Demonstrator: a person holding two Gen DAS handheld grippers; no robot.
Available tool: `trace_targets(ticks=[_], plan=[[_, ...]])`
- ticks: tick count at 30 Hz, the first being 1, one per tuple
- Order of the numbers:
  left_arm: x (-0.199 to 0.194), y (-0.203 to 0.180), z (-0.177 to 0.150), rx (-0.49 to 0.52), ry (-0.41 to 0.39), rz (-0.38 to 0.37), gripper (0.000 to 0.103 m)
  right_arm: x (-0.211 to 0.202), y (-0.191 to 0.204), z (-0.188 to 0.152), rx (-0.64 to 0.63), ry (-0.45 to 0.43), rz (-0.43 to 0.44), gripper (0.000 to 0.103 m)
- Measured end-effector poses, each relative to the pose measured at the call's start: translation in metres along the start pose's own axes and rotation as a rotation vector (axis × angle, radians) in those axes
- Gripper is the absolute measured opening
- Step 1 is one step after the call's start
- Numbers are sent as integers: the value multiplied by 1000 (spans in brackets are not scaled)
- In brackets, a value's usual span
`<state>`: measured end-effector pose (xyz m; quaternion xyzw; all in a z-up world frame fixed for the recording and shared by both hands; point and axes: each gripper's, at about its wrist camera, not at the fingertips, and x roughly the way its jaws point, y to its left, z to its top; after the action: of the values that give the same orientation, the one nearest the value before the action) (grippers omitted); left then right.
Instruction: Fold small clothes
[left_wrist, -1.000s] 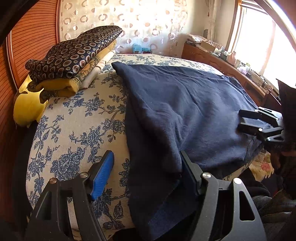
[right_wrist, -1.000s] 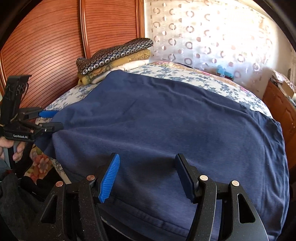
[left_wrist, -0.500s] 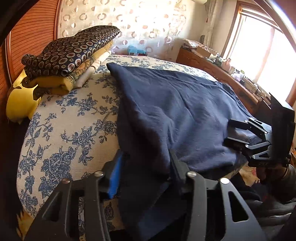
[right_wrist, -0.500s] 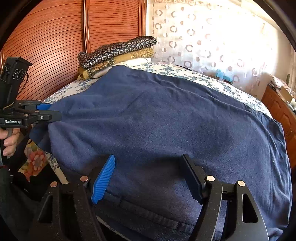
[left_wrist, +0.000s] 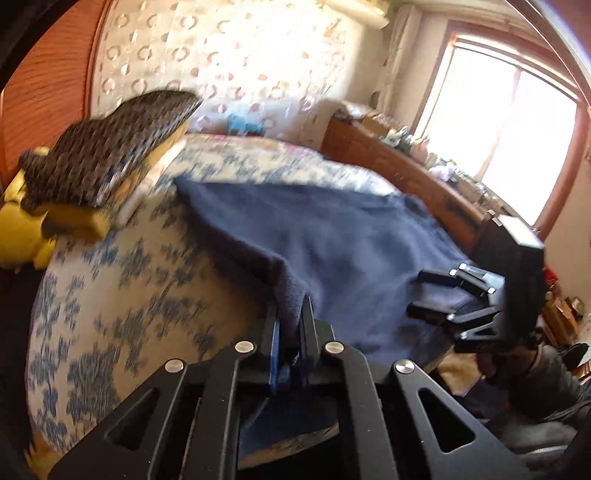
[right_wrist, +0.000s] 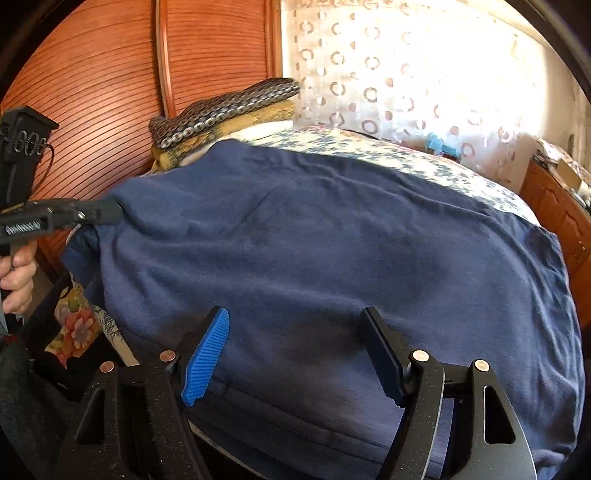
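A dark navy garment (right_wrist: 332, 251) lies spread over a floral bedspread (left_wrist: 122, 295). In the left wrist view my left gripper (left_wrist: 290, 310) is shut on the garment (left_wrist: 351, 258) at its near left edge, and a ridge of cloth rises into the pinch. The right wrist view shows the same gripper (right_wrist: 107, 212) at the far left, gripping that corner. My right gripper (right_wrist: 295, 354) stands open over the garment's near hem, cloth between and under its fingers but not pinched. It shows in the left wrist view as the right gripper (left_wrist: 424, 291), open above the cloth.
A stack of folded clothes (left_wrist: 110, 162) with a patterned piece on top sits at the bed's far left, in front of a wooden headboard (right_wrist: 92, 92). A wooden dresser (left_wrist: 406, 173) with small items runs along the right under a window. A hand (right_wrist: 16, 277) holds the left gripper.
My left gripper has closed from wide open onto the garment's edge and lifted it. The right gripper has spread a little wider and shifted along the hem.
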<state>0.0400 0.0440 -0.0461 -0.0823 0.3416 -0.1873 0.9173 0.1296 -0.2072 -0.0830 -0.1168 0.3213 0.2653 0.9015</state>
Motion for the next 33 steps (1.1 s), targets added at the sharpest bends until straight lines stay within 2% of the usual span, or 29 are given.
trace_targets(ticks=[9, 18, 23, 33], plan=[[12, -64, 56, 134, -47, -109, 9, -49, -53, -24, 122, -28, -88, 75], [51, -148, 107, 293, -25, -213, 9, -107, -99, -56, 251, -85, -173, 75], [76, -195, 121, 352, 17, -275, 9, -130, -112, -73, 301, -104, -202, 75], [112, -272, 128, 463, 75, -341, 9, -151, -124, -90, 358, -113, -228, 75]])
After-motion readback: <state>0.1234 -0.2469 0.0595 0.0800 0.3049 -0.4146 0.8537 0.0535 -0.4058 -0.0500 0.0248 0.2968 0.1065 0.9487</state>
